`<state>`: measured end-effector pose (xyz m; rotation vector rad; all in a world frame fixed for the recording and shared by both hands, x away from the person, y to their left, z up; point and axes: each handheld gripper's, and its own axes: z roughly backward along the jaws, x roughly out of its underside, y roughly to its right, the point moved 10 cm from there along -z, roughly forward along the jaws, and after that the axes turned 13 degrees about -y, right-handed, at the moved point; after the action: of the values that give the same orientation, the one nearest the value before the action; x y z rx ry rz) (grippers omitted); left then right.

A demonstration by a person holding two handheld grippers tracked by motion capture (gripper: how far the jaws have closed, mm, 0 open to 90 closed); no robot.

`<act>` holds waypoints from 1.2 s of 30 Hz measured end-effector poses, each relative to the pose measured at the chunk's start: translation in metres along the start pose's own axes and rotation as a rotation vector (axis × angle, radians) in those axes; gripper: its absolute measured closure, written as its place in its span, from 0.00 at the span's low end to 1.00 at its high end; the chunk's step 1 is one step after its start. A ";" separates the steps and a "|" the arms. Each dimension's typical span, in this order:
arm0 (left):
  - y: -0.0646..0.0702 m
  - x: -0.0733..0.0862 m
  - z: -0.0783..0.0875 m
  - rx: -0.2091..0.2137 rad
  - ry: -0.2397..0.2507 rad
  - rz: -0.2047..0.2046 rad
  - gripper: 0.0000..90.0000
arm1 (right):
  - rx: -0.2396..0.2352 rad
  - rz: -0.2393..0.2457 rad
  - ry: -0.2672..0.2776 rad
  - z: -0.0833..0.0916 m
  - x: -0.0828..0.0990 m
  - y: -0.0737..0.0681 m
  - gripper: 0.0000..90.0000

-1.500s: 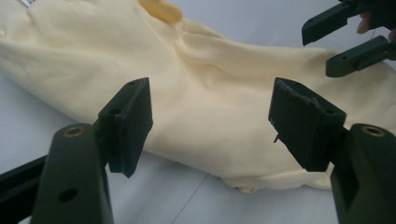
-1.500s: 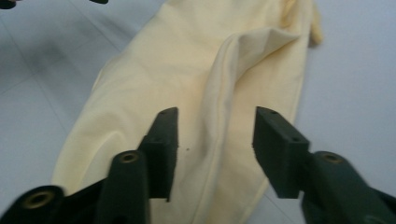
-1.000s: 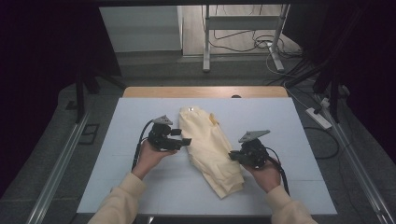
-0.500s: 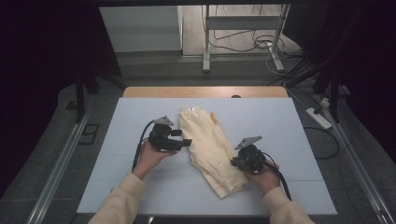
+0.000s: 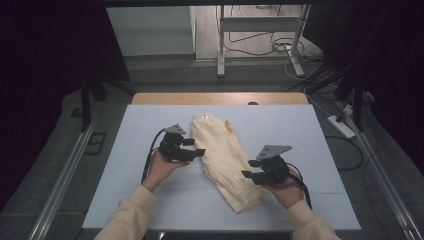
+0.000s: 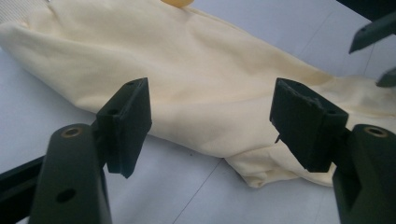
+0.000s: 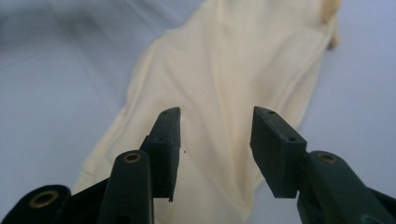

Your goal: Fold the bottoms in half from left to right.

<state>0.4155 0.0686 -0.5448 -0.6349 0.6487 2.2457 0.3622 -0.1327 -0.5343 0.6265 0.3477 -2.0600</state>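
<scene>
High view: cloth (image 5: 223, 157) lies folded mid-table (image 5: 150, 210). Our left gripper (image 5: 199, 151) stands open at its edge; right gripper (image 5: 246, 174) has just been opening, nothing clamped. We judge it light, limp; pinch a hem.

Cream garment (image 6: 201, 79) runs off the left gripper view's top and right edges. Right gripper view: its far end is blurred and cropped at top. Neck label (image 5: 202, 118) unreadable.

The garment (image 5: 223, 159) lies on the table (image 5: 320, 135), between both grippers.
</scene>
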 end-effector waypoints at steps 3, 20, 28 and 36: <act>0.000 0.000 0.000 0.000 0.003 0.000 0.32 | -0.015 0.033 -0.014 -0.003 -0.002 -0.009 0.56; 0.000 0.000 0.001 0.000 0.005 0.005 0.32 | -0.060 0.178 -0.145 -0.030 0.002 -0.057 0.52; -0.001 0.000 0.001 -0.001 0.001 0.003 0.32 | -0.074 0.125 -0.231 -0.042 0.016 -0.048 0.71; 0.000 0.000 0.000 0.000 0.000 0.003 0.32 | -0.107 0.130 -0.217 -0.035 0.012 -0.053 0.88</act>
<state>0.4154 0.0692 -0.5449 -0.6346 0.6502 2.2485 0.3222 -0.0960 -0.5704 0.3475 0.2814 -1.9477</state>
